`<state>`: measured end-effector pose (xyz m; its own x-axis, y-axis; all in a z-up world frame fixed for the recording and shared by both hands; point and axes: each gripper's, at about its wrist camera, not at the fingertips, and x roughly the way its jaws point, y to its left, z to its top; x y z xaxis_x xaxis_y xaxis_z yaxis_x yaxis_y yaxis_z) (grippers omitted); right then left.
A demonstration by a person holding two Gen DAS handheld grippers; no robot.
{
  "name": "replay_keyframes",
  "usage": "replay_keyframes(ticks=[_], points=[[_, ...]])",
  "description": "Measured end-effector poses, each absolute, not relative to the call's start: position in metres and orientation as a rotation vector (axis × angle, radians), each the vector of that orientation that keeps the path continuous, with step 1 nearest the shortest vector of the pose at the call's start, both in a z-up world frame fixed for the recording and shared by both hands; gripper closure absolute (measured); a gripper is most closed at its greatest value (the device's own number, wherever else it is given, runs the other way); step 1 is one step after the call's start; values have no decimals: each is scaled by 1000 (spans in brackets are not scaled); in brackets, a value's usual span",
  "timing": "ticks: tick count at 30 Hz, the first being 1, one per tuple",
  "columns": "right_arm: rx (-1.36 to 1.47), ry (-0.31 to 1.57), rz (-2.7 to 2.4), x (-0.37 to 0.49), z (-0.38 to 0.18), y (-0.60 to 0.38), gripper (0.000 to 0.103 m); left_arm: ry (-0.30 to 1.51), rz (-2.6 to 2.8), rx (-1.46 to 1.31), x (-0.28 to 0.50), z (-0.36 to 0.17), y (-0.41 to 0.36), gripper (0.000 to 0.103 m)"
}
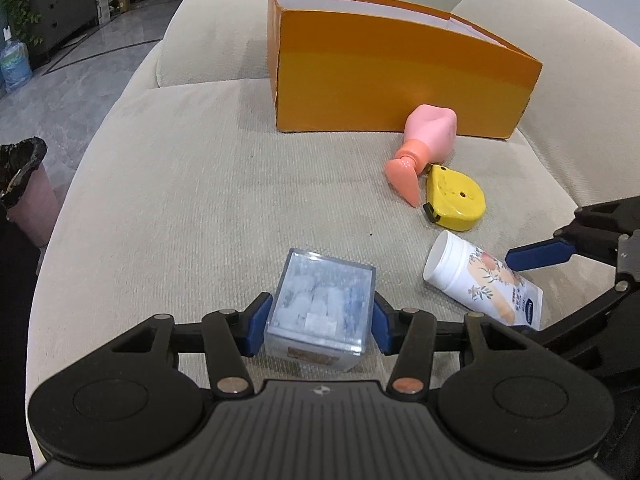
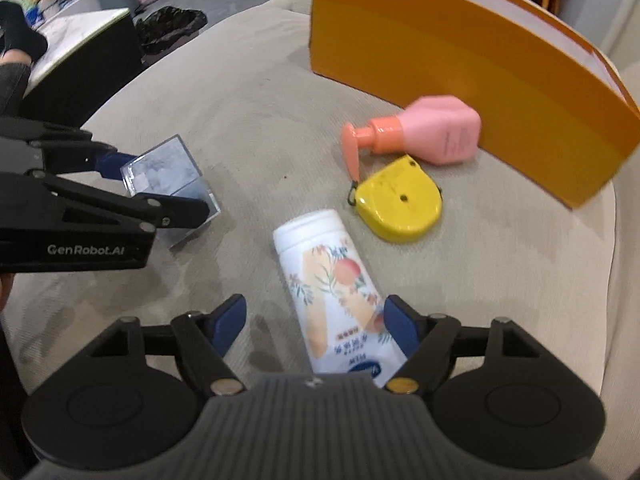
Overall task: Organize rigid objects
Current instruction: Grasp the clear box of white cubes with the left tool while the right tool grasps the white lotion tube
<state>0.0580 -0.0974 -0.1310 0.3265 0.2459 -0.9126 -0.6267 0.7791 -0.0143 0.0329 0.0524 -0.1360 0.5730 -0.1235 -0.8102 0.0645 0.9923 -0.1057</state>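
Beige sofa (image 1: 180, 200), orange box (image 1: 380, 80), pink bottle (image 1: 430, 136), tape measure (image 1: 456, 200), tube (image 1: 476, 280)

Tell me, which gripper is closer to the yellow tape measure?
Right. The right gripper sits open around the white tube, just short of the yellow tape measure. The left gripper holds the clear box, farther away.

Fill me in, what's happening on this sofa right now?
A person is tidying loose items on the sofa with two handheld claws. The left claw is clamped on a clear plastic box. The right claw is open around a white tube lying flat, not yet gripping it. A pink pump bottle and a yellow tape measure still lie beside the orange box.
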Motion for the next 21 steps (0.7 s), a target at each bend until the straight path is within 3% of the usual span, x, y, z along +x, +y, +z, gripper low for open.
replay_keyframes(ticks=[10, 14, 16, 21], points=[[-422, 1087, 595, 67, -147, -96, 36, 953, -102, -55, 45, -142, 50, 39], [-416, 1092, 590, 69, -148, -98, 41, 953, -110, -61, 47, -143, 50, 44], [-414, 1090, 574, 70, -148, -97, 48, 949, -110, -61, 47, -143, 50, 45], [-381, 1095, 567, 72, -146, -103, 51, 942, -116, -71, 45, -143, 52, 47]])
